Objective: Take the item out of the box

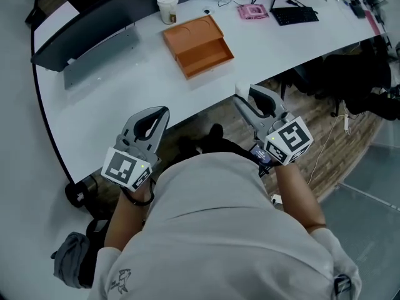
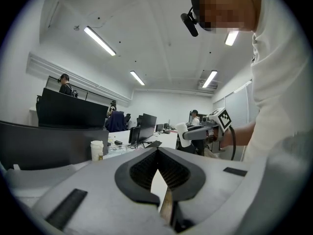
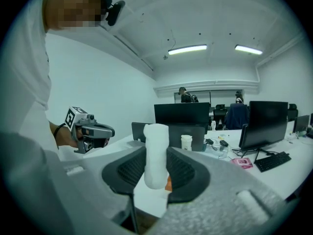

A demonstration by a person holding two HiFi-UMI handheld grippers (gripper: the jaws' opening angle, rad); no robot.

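gripped a white item [image 3: 156, 148] upright between the fingers of the right gripper [image 1: 244, 99], near the counter's [image 1: 112, 105] front edge, well apart from the open orange box [image 1: 199, 45] farther back on it. held the left gripper [image 2: 157, 152] alongside, fingers closed on nothing.

No legible text, number, brand anywhere; print on paper cup [image 1: 167, 7] too small to read.
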